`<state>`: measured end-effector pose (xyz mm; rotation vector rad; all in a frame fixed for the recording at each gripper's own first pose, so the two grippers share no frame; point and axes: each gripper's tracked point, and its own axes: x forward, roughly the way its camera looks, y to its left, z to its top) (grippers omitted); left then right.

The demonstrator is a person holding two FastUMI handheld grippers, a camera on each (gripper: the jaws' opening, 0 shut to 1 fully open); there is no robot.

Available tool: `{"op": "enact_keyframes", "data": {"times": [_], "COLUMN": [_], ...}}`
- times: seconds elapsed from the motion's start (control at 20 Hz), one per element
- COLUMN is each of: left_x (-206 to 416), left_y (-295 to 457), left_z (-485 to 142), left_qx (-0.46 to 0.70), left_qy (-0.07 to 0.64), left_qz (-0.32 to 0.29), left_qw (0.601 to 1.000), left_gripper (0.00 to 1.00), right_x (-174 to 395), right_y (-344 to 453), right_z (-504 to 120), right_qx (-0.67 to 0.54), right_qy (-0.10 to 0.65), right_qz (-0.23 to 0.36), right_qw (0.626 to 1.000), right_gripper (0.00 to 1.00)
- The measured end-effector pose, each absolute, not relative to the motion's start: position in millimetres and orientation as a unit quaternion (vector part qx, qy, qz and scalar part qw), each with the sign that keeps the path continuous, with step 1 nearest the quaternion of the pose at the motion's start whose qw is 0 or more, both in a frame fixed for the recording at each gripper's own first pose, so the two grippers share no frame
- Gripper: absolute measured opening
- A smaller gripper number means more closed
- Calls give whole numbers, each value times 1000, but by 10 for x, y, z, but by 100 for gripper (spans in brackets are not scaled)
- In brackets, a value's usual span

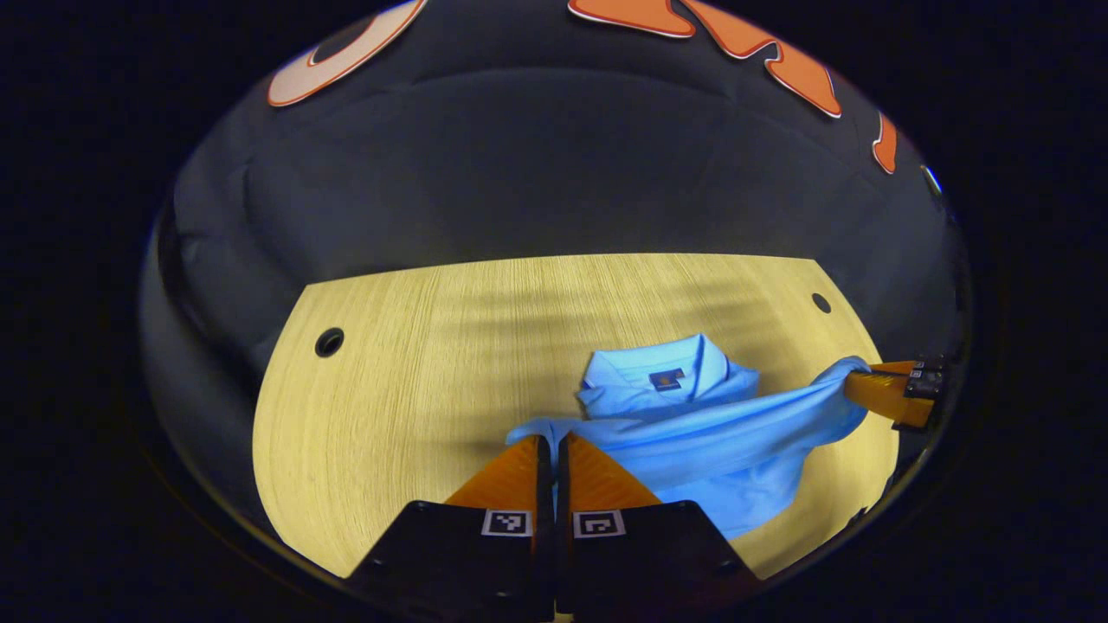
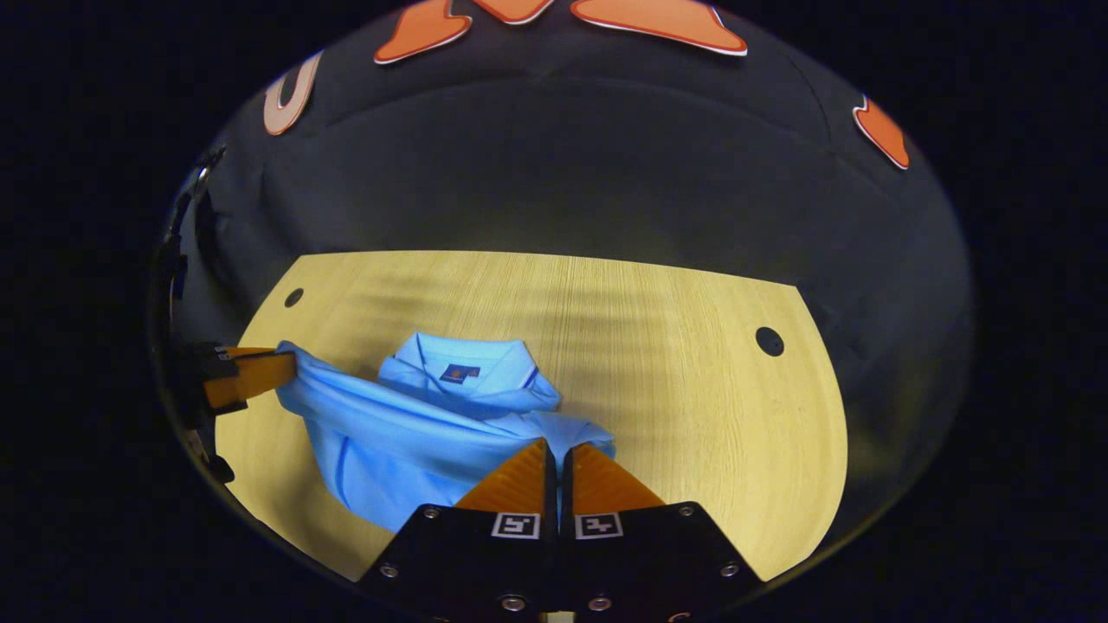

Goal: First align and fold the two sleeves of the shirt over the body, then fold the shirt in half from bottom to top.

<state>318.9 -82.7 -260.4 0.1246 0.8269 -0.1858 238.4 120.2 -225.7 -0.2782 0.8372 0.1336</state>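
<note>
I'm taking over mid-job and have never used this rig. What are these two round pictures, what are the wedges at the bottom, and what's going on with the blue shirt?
Each picture comes from a camera riding on a hand-held two-finger gripper, looking forward along its fingers. The wedges at the bottom are that gripper's own fingers.

In the left gripper view, the left gripper is closed on one corner of the blue shirt; the right gripper shows far off at the right edge. In the right gripper view, the right gripper pinches the other corner, and the left one appears at the left edge.

The shirt lies on a light wooden table, collar at the far side. The held edge is stretched between the grippers, lifted above the body.
</note>
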Motion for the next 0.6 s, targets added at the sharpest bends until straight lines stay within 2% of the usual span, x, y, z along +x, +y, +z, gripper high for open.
{"op": "enact_keyframes", "data": {"times": [0.15,0.2,0.25,0.3,0.4,0.45,0.6], "left_x": [3264,3280,3302,3292,3332,3320,3364], "left_y": [-814,-799,-813,-819,-797,-768,-758], "left_z": [-2636,-2670,-2694,-2662,-2667,-2591,-2344], "left_qx": [45,46,42,37,34,40,57], "left_qy": [408,408,407,405,392,385,346], "left_qz": [-84,-82,-86,-85,-76,-73,-64], "left_qw": [908,908,909,910,916,919,934], "left_gripper": [4,6,9,13,71,100,100], "right_x": [2487,2534,2560,2548,2547,2555,2525], "right_y": [1148,1095,1033,1008,1014,1041,1144], "right_z": [-2346,-2375,-2398,-2376,-2301,-2222,-1996], "right_qx": [-102,-106,-112,-112,-105,-99,-85], "right_qy": [423,420,419,417,410,401,368], "right_qz": [47,38,30,26,22,22,33], "right_qw": [899,900,901,901,906,911,925], "right_gripper": [4,13,16,41,92,98,99]}}
